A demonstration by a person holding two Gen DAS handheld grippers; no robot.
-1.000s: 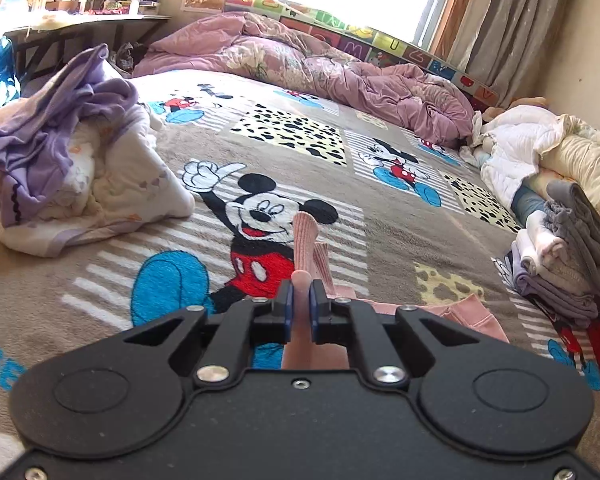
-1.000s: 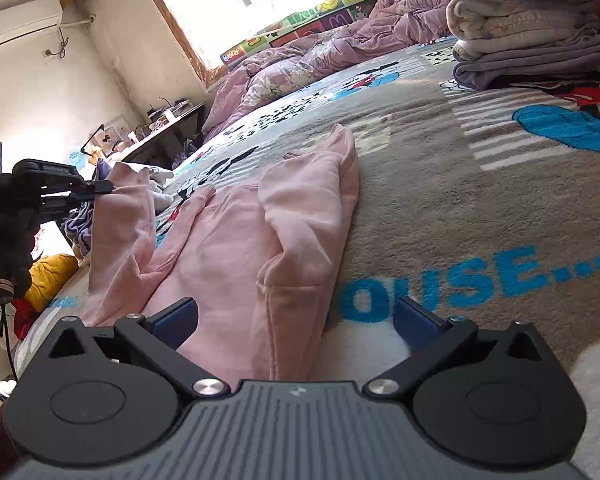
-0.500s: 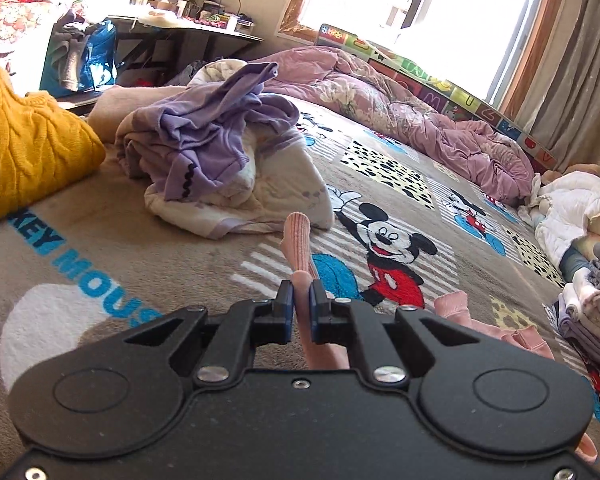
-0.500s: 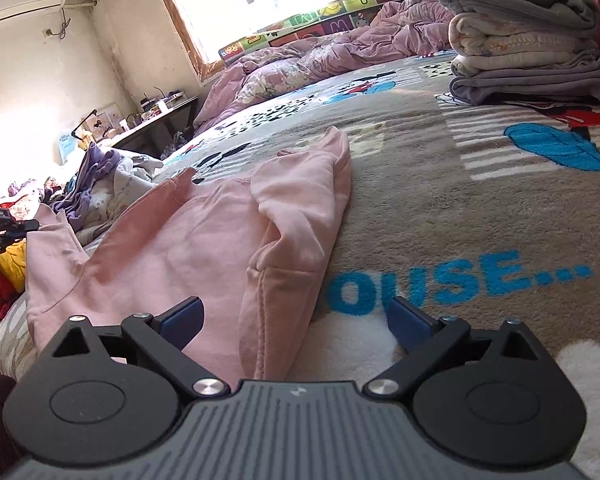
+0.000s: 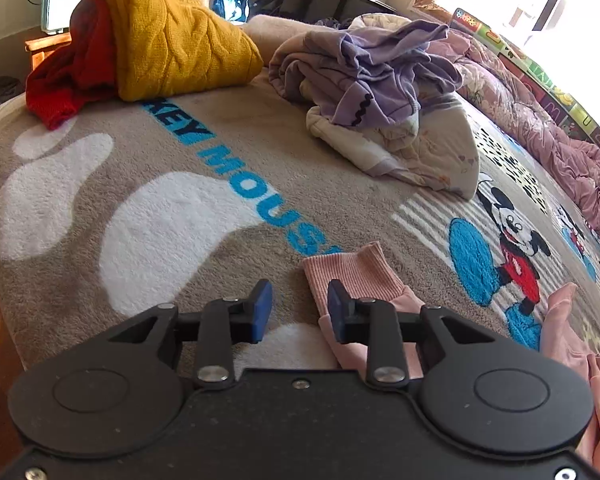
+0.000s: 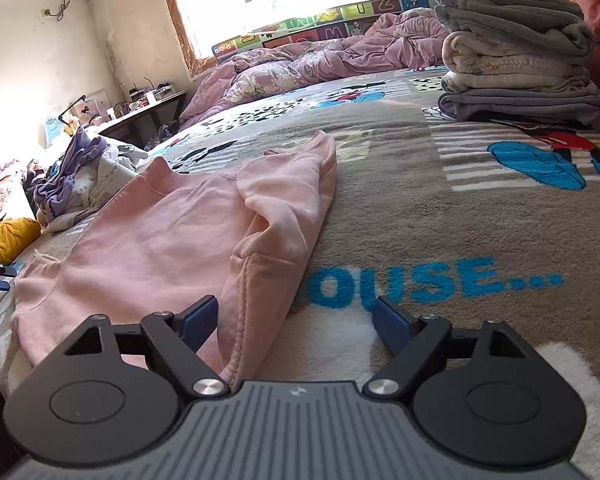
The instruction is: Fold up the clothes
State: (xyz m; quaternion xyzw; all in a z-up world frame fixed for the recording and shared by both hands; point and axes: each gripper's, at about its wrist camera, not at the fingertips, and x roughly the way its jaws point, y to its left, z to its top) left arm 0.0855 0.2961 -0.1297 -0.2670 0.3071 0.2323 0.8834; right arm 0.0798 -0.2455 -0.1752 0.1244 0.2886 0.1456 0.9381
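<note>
Sleeve cuff of the pink sweatshirt lies flat on the bed blanket, its ribbed end just ahead of the left claw, whose blue pads stand apart and grip nothing; the rest of the sleeve runs under the claw body and is hidden. The right claw is spread wide too, low at the sweatshirt's hem, one pad seemingly over the cloth, though contact is hard to judge. The sweatshirt is spread front-down or front-up, I cannot tell which, with its right side bunched into a loose fold. Blue lettering on the blanket reads "KEY MOUS" in the left view and "OUSE..." in the right, both cut off. Folded grey and lilac clothes are stacked beyond; a yellow knit and a purple heap lie apart.
</note>
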